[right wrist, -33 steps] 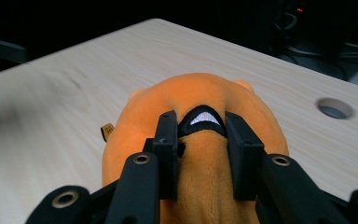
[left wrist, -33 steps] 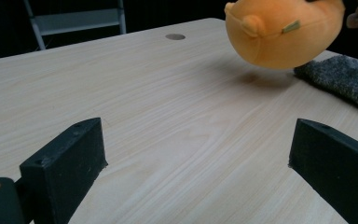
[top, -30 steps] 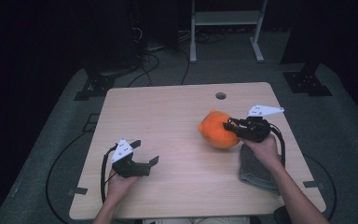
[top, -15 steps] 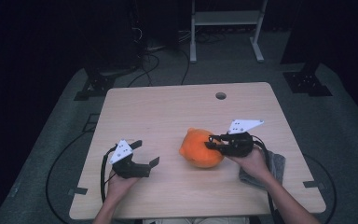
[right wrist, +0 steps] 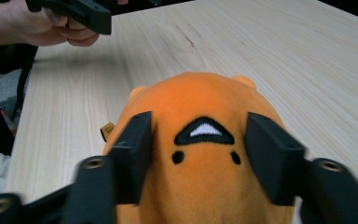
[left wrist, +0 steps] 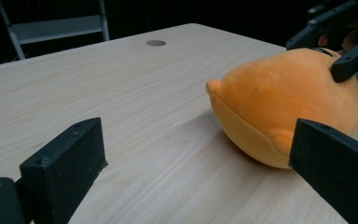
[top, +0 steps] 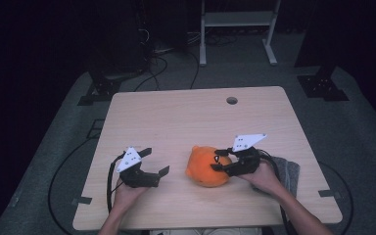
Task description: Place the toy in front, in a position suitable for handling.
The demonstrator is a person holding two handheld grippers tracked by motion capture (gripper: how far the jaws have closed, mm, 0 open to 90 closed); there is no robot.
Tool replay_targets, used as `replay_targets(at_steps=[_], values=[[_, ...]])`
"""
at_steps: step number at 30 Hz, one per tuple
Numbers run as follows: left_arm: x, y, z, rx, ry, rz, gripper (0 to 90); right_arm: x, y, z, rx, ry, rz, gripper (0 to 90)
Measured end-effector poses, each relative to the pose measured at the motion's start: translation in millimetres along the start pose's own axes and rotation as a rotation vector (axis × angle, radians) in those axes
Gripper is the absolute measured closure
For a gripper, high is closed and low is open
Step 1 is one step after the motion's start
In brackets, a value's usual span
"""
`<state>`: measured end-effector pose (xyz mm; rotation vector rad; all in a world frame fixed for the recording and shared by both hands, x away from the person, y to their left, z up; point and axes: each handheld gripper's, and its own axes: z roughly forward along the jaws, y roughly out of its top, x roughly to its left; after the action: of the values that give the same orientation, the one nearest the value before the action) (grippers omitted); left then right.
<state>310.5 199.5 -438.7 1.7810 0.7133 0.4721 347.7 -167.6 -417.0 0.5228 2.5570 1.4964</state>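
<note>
Pale wooden table [top: 176,122] in the middle, grain running lengthwise, a small round hole [top: 232,100] near the far edge. Underneath, a grey carpet [top: 352,132] with rounded corners, spreading to both sides. Black cables [top: 169,63] snaking across the floor behind the table. Beyond those, a white metal shelf frame [top: 235,19] on two legs. At the far left, a black stand foot [top: 98,90]; at the far right, another black stand foot [top: 323,85], flat on the carpet. Small dark tape marks [top: 81,200] on the carpet near the front corners. Rest of the room very dark, walls not to be made out; light only on table and carpet.
</note>
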Motion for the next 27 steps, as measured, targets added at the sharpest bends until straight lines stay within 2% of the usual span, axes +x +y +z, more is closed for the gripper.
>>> replay_targets(at_steps=[1, 2, 5, 7, 8, 10, 12, 13, 14, 19, 22, 23, 24, 27], values=[[-0.4, 0.1, -0.1, -0.003, 0.0, 0.0, 2.8, 0.3, 1.3, -7.1, -0.015, -0.004, 0.004, 34.4], [-0.6, 0.2, -0.2, -0.003, -0.001, 0.003, 2.8, 0.3, 1.3, -7.1, -0.015, -0.004, 0.004, 34.4], [-1.0, 0.4, -0.7, -0.004, -0.005, 0.002, 2.8, 0.5, 0.2, -21.2, -0.035, -0.017, 0.009, 31.8], [-1.2, 0.6, -1.1, -0.004, -0.005, 0.006, 2.8, -1.7, -4.4, -38.3, -0.033, -0.049, 0.027, 31.4], [-1.4, 0.6, -1.1, -0.004, -0.007, 0.006, 2.8, -1.7, -4.4, -38.3, -0.033, -0.049, 0.027, 31.4], [-1.6, 0.7, -1.0, -0.005, -0.007, 0.007, 2.9, -4.1, -9.0, -51.3, -0.033, -0.081, 0.042, 31.2], [-2.0, 0.7, -0.9, -0.008, -0.008, 0.006, 2.8, -7.7, -15.2, -64.7, -0.021, -0.116, 0.061, 31.4], [-1.9, 0.9, -1.1, -0.011, -0.01, 0.003, 2.9, -12.0, -23.0, -77.7, -0.006, -0.14, 0.093, 32.1], [-2.2, 1.1, -1.2, -0.02, -0.01, -0.005, 2.9, -12.0, -23.0, -77.7, -0.006, -0.14, 0.093, 32.1], [-3.0, 2.4, -1.5, -0.037, -0.013, -0.006, 3.5, -24.7, -48.3, -103.7, 0.038, -0.225, 0.15, 33.8], [-4.0, 2.4, -0.7, -0.033, -0.013, 0.003, 3.5, -26.6, -56.3, -106.6, 0.066, -0.252, 0.151, 34.0], [-4.5, 2.2, -0.4, -0.032, -0.014, 0.01, 3.5, -27.1, -65.1, -107.2, 0.109, -0.288, 0.128, 34.1], [-4.5, 2.2, -0.4, -0.032, -0.014, 0.01, 3.5, -27.1, -65.1, -107.2, 0.109, -0.288, 0.128, 34.1], [-4.8, 2.2, 0.5, -0.032, -0.016, 0.013, 3.5, -30.4, -85.6, -109.0, 0.151, -0.292, 0.163, 36.0]])
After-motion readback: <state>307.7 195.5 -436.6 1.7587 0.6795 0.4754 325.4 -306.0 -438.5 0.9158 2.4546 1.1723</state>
